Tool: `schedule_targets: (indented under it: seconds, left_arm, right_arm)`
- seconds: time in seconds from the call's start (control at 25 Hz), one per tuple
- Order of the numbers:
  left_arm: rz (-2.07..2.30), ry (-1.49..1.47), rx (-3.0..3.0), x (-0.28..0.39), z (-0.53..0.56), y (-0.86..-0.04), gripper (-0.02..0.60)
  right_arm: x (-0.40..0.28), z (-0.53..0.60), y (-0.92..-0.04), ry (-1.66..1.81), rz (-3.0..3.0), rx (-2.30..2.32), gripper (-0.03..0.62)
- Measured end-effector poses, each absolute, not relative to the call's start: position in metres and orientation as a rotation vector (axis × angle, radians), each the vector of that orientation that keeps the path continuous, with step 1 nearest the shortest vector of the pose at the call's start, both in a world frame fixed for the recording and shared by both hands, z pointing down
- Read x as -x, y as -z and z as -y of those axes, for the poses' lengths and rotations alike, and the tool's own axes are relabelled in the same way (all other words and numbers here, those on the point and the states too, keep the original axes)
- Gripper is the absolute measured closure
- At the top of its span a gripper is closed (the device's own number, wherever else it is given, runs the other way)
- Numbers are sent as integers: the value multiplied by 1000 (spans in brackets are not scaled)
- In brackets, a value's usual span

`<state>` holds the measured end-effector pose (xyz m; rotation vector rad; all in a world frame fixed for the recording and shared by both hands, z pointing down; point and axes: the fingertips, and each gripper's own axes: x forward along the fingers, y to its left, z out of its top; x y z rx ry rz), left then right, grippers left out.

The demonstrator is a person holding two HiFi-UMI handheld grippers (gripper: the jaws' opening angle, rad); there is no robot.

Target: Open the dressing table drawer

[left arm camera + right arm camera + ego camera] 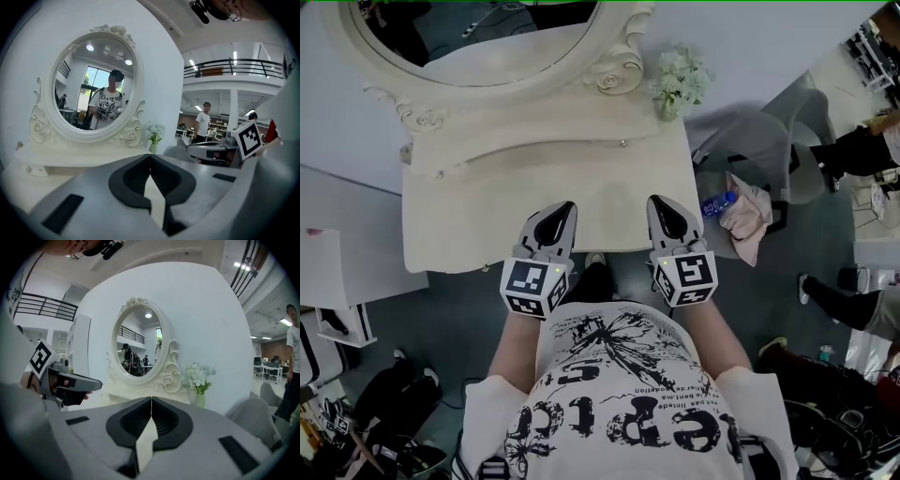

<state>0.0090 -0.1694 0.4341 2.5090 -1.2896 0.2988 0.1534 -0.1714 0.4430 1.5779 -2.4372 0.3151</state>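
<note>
1. Dressing table stands against a white wall, straight in front of the person. It is cream, with a broad flat top and a raised, curved tier along the back.
2. On the curved front of that tier sit two small round knobs, the left knob and the right knob, one toward each end. The front lies flush, with nothing drawn out. From above, the edges of a drawer cannot be made out.
3. An oval mirror in a carved frame with roses and scrolls rises from the tier. It reflects the person in a printed T-shirt.
4. A small vase stands at the table's back right corner, just beside the frame's scroll. It holds white flowers with green leaves.
5. To the right of the table is a grey chair. Near it are a pale cloth and a bottle with a blue label.
6. The left gripper is above the front part of the top, left of centre, and points toward the mirror. Its jaws are pressed together with nothing between them.
7. The right gripper is alongside it, right of centre and apart from it. Its jaws are likewise pressed together on nothing. Both grippers are well short of the knobs
</note>
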Motion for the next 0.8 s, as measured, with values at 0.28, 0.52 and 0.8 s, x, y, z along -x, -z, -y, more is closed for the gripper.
schedule_targets:
  seconds: [0.28, 0.52, 0.8]
  left_arm:
    - [1266, -287, -2525, 2, 226, -441, 561]
    - [1261, -285, -2511, 13, 246, -461, 561]
    - [1287, -307, -2428, 27, 254, -507, 561]
  right_arm:
    - [-147, 229, -461, -355, 2396, -1606, 576]
    - [-145, 260, -501, -468, 2338, -1612, 576]
    - [-143, 290, -567, -479, 2254, -1546, 574]
